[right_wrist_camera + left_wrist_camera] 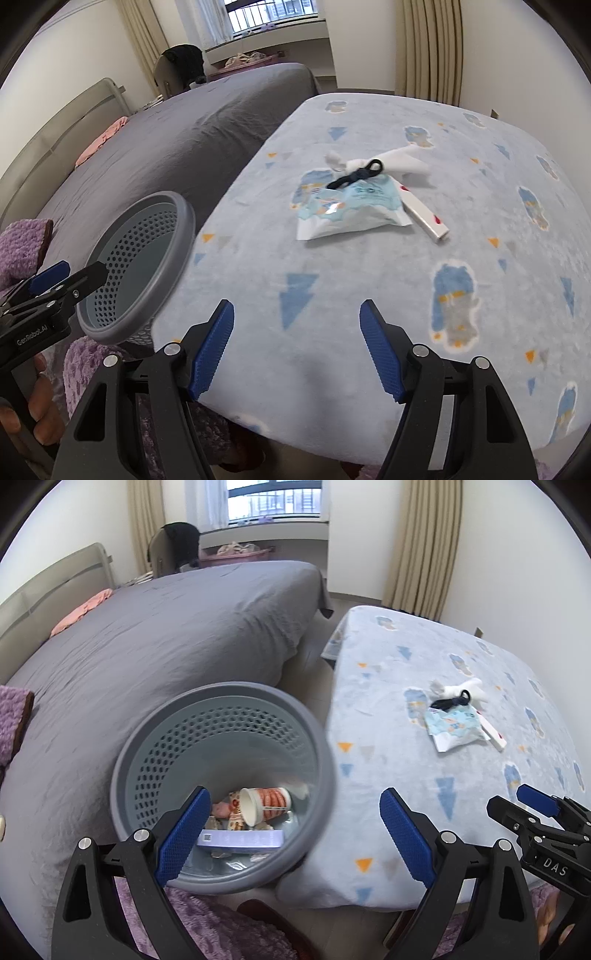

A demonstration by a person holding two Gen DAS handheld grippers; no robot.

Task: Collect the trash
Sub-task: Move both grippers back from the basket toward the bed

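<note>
A grey perforated trash basket (221, 709) stands between the bed and the table; it holds a paper cup (264, 805), a purple box (242, 839) and scraps. My left gripper (291, 834) is open and empty over the basket's near rim. On the blue patterned table (332, 295) lie a light-blue wrapper (351, 210), a white stick box (424, 216), crumpled white tissue (399, 158) and a black cord (356, 175). My right gripper (297, 350) is open and empty above the table's near edge, well short of the trash. The basket (140, 258) shows at left.
A grey-covered bed (166, 635) fills the left, with a headboard and pink cloth. Purple fleece (221, 923) lies below the basket. Curtains and a window stand at the back. The right gripper (535, 812) shows at the left view's lower right.
</note>
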